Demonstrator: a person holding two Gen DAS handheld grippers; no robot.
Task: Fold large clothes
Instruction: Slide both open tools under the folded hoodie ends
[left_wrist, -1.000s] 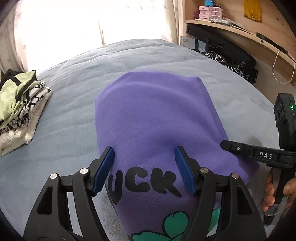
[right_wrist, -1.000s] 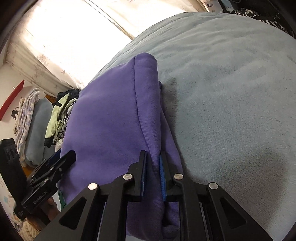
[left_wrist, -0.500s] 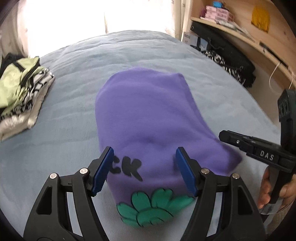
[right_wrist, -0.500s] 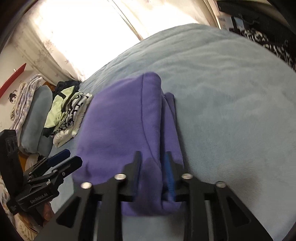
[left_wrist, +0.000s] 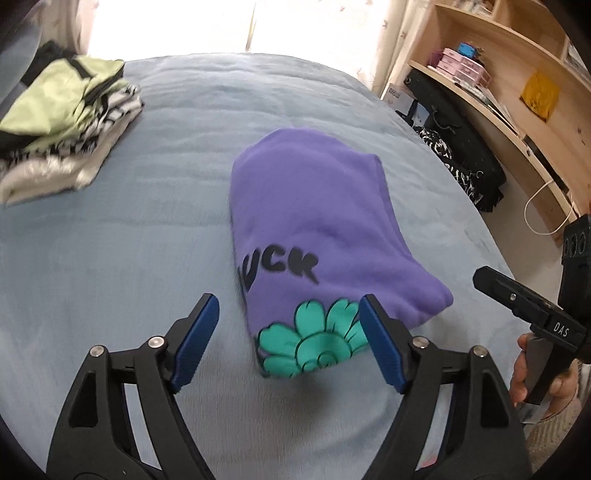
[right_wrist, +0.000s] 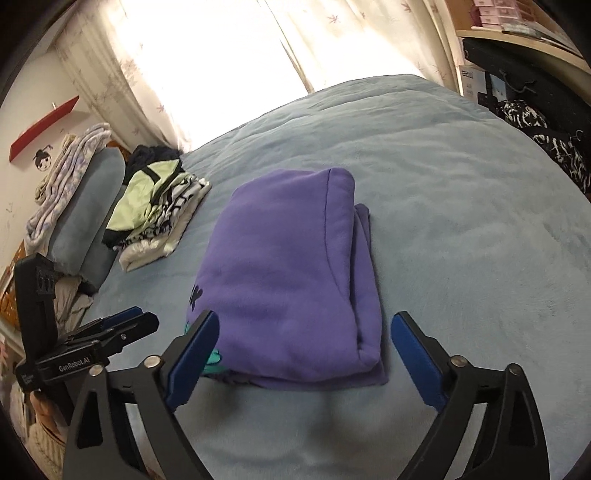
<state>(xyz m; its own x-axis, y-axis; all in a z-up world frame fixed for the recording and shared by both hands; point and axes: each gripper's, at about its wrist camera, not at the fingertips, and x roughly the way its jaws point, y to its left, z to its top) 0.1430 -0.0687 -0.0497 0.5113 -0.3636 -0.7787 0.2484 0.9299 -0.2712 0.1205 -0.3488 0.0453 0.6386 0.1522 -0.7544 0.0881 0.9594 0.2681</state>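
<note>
On the bed (right_wrist: 461, 229), one folded purple sweatshirt (right_wrist: 288, 280); two grippers' fingers (left_wrist: 197, 343) just spread, empty.

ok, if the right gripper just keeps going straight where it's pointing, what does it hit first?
Most likely the near edge of the folded purple sweatshirt, which sits between the open right gripper fingers' line. Depth is unclear; it could land on the blue blanket just short of it.

Sweatshirt (left_wrist: 317, 221): purple, folded, lying on the blue blanket (left_wrist: 147, 240)
Left gripper (left_wrist: 288, 343): jaws just widened, nothing between them
Clothes pile (left_wrist: 62, 125): far left
Right gripper (left_wrist: 517, 299): at right edge
</note>
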